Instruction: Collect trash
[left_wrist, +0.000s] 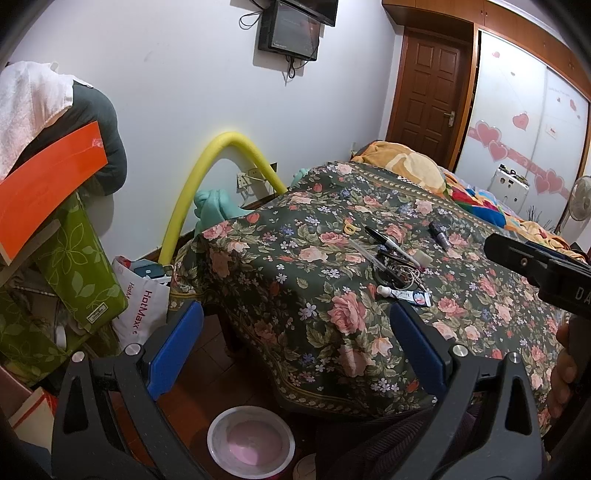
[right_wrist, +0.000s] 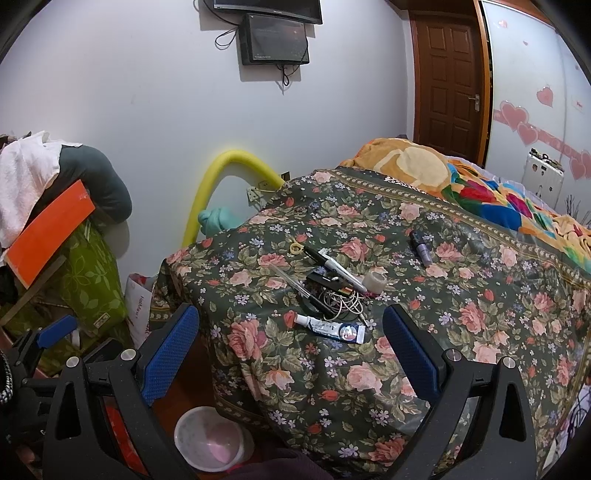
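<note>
Small items lie on a table under a dark floral cloth (right_wrist: 332, 369): a white and blue tube (right_wrist: 330, 328) (left_wrist: 404, 294), a tangle of cords (right_wrist: 340, 301), a black marker (right_wrist: 334, 266) (left_wrist: 391, 243), a tape roll (right_wrist: 377, 281), a yellow ring (right_wrist: 295, 248) and a purple-grey cylinder (right_wrist: 421, 248) (left_wrist: 440, 235). My right gripper (right_wrist: 291, 350) is open, low over the cloth just short of the tube. My left gripper (left_wrist: 295, 343) is open too, nearer the table's left corner. A white bowl with a pink inside (left_wrist: 251, 441) (right_wrist: 210, 439) stands on the floor below.
Left of the table are green bags (left_wrist: 79, 266), an orange board (left_wrist: 48, 184), a white shopping bag (left_wrist: 144, 306) and a yellow foam tube (left_wrist: 207, 184). A bed with a colourful blanket (right_wrist: 480, 192) lies behind. The other gripper's body (left_wrist: 539, 266) shows at right.
</note>
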